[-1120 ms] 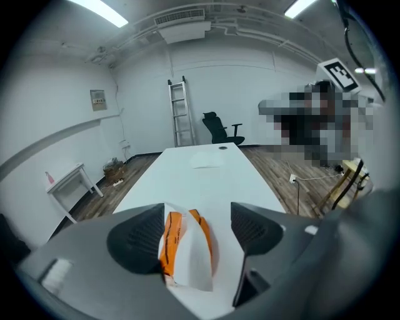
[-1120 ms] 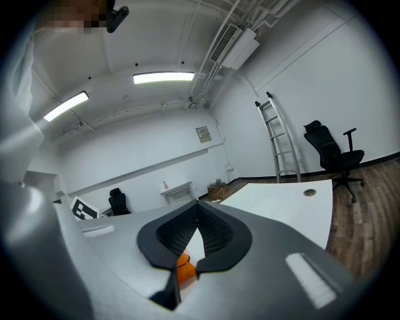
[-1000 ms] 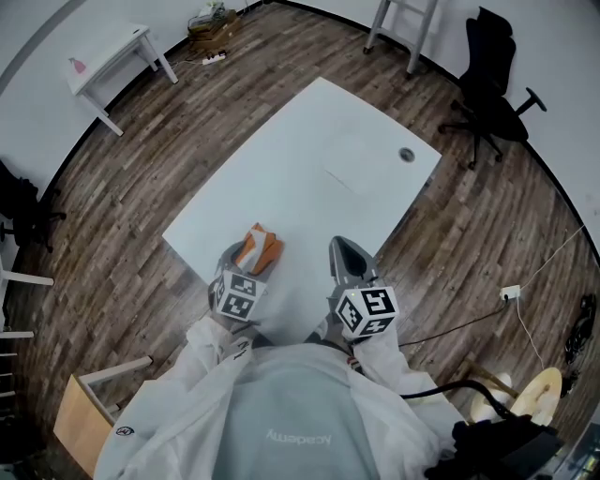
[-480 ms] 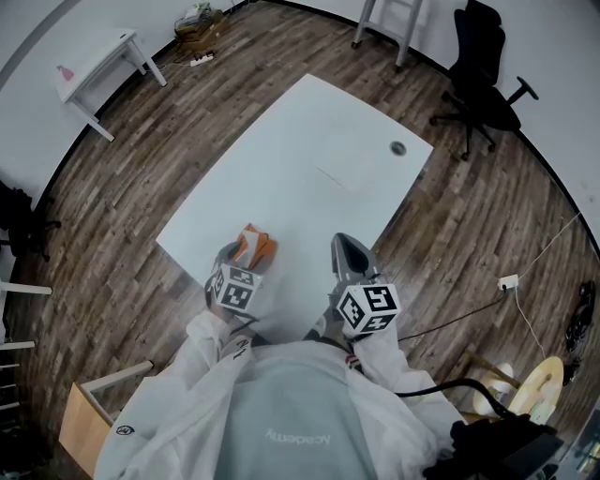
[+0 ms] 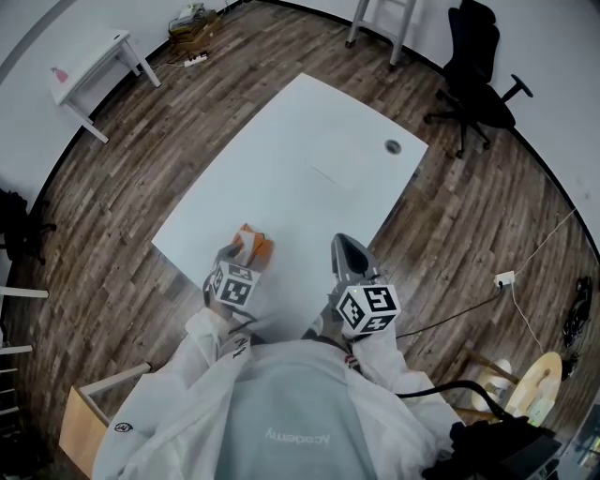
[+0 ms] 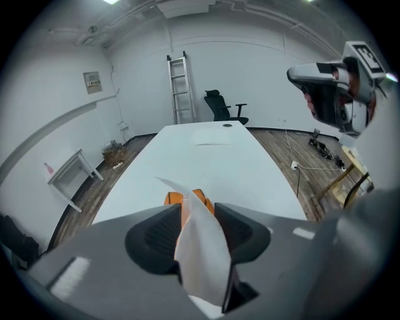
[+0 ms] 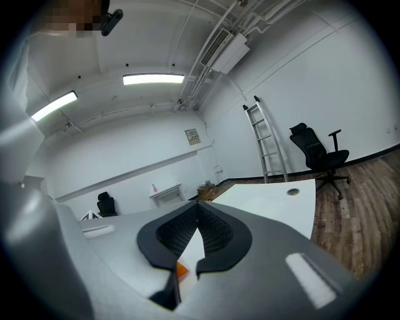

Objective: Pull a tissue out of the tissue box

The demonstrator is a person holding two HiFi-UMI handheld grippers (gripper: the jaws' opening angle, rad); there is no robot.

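An orange tissue box (image 5: 256, 246) sits near the front left edge of the white table (image 5: 309, 159). A white tissue (image 6: 201, 250) stands up out of the box (image 6: 187, 199). It rises between the two pads of my left gripper (image 6: 199, 215), whose jaws have just been closing around it with a gap still between them. In the head view the left gripper (image 5: 241, 254) points steeply down onto the box. My right gripper (image 5: 345, 246) hovers to the right of the box. Its jaws (image 7: 197, 205) are shut tip to tip with nothing between them.
A round cable hole (image 5: 392, 145) marks the table's far right corner. A black office chair (image 5: 478, 66) and a ladder (image 5: 375, 23) stand beyond the table. A small white side table (image 5: 89, 70) is at the far left, and a wooden stool (image 5: 94, 412) at the near left.
The left gripper has sunk onto the tissue box. The right gripper has stayed where it was.
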